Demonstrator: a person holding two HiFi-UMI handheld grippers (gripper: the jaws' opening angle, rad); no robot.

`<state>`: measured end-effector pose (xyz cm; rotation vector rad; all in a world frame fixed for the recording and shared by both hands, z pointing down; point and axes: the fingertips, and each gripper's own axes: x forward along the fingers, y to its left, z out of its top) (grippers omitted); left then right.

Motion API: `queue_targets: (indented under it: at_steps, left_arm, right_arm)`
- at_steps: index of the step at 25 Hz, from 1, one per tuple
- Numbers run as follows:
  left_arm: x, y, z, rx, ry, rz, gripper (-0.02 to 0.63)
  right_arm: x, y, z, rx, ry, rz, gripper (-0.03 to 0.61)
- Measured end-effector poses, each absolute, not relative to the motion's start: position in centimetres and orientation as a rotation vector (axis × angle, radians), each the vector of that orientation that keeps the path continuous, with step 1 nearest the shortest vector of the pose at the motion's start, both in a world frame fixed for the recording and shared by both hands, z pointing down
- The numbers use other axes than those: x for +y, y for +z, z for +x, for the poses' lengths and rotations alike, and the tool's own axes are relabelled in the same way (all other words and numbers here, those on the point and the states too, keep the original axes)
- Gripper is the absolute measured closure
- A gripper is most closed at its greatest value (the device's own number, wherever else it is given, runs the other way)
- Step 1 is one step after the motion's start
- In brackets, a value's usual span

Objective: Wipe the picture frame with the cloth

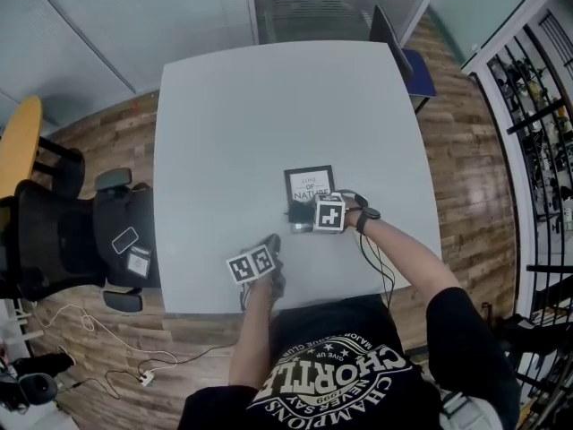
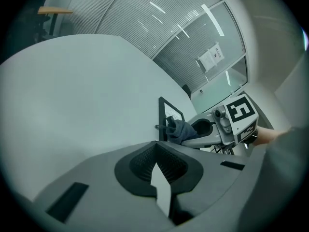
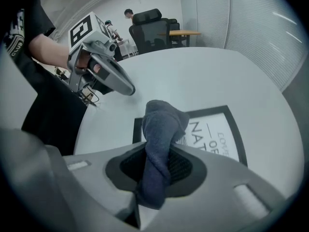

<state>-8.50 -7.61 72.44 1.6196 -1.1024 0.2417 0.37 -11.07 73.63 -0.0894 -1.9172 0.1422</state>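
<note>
Currently pinches dark blue cloth (image 3: 161,124) in right gripper (image 3: 154,166), wad ahead of its jaws over picture frame (image 3: 212,132) for wiping; holds left gripper (image 2: 157,170) closed, empty, well aside.

- Your soft dark blue-grey cloth (image 3: 161,129) is one plain colour, with no pattern.
- Your flat rectangular picture frame (image 1: 309,186) has a thin black border around a white sheet printed with dark lettering.
- The square tabletop (image 1: 269,106) under your work is a plain, pale grey-white.
- Your left gripper (image 2: 159,170) is matte grey with a black ribbed inset, and its cube shows black square markers on white.
- Your right gripper (image 3: 154,178) has the same grey, black inset and black-and-white markers.
- Your T-shirt (image 1: 349,383) is black with white curved lettering.
- The plank floor (image 1: 466,168) around you is streaky brown wood.
- The office chair (image 1: 63,240) on your left is black.
</note>
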Motion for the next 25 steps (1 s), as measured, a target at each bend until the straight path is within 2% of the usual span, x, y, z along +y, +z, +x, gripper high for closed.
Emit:
queue_targets:
  at_steps: [9,14,18,25]
  left_arm:
    - [-7.7,73.2,-5.9,-1.031,0.275,1.622,0.614]
    - [-7.9,72.8,-5.7,-1.031,0.276,1.629,0.614]
    - [-7.9,72.4,-6.5,-1.052,0.26,1.621,0.614]
    - [-7.2,72.4,-9.1,-1.111,0.236,1.574,0.614]
  right_arm:
    - [-11.5,73.7,9.8,-1.841,0.22,0.058,0.492]
    - [-11.4,73.9,11.0,-1.832,0.245,0.092,0.492]
    - [-11.6,72.6,8.7,-1.889,0.209,0.093,0.492]
    - [-9.1,71.2,-1.2,-1.999,0.113,-0.089,0.492]
